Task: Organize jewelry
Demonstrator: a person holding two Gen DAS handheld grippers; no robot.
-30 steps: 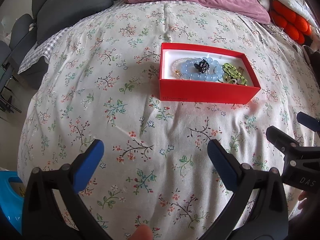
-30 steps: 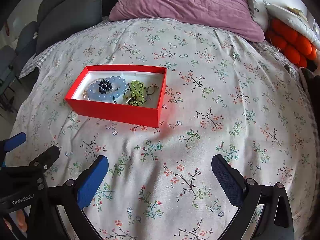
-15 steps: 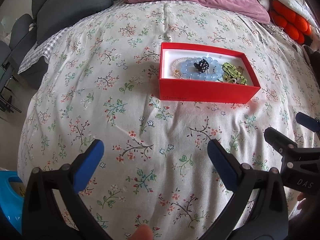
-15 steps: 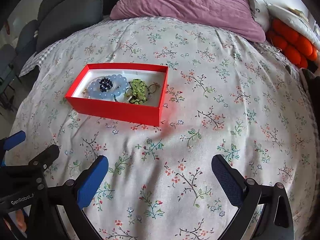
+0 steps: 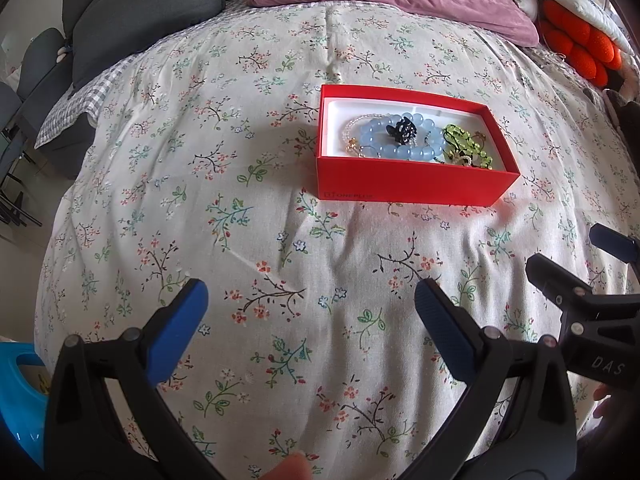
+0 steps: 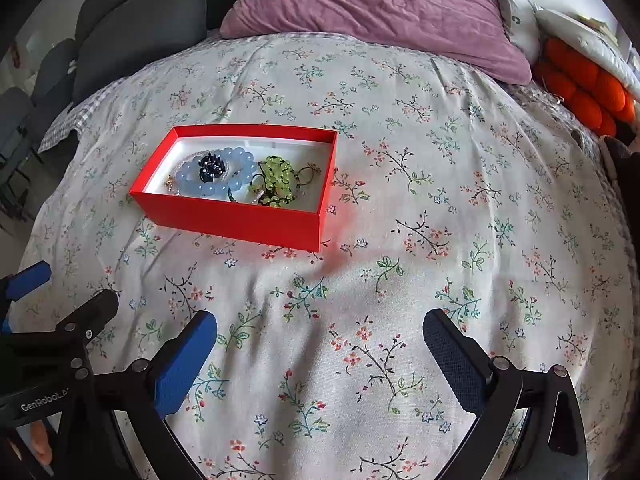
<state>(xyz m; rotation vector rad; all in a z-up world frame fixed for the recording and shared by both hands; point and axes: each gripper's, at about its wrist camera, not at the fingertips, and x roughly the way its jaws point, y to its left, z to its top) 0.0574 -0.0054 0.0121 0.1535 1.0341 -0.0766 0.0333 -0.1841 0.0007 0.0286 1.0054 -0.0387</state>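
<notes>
A red box (image 5: 408, 185) (image 6: 236, 220) lies on the floral bedspread. It holds a light blue bead bracelet (image 5: 394, 148) (image 6: 236, 162), a small black piece (image 5: 401, 131) (image 6: 210, 168), green beads (image 5: 468, 146) (image 6: 278, 178) and a thin pearl strand. My left gripper (image 5: 308, 312) is open and empty, well short of the box. My right gripper (image 6: 318, 344) is open and empty, near and to the right of the box. Each gripper shows at the edge of the other's view.
A purple pillow (image 6: 372, 8) and dark grey cushions (image 5: 132, 8) lie at the head of the bed. An orange knotted cushion (image 6: 588, 92) sits at the far right. A blue object (image 5: 16, 392) shows at the left view's lower left edge.
The right gripper has drifted slightly closer to the box. The left gripper has barely moved.
</notes>
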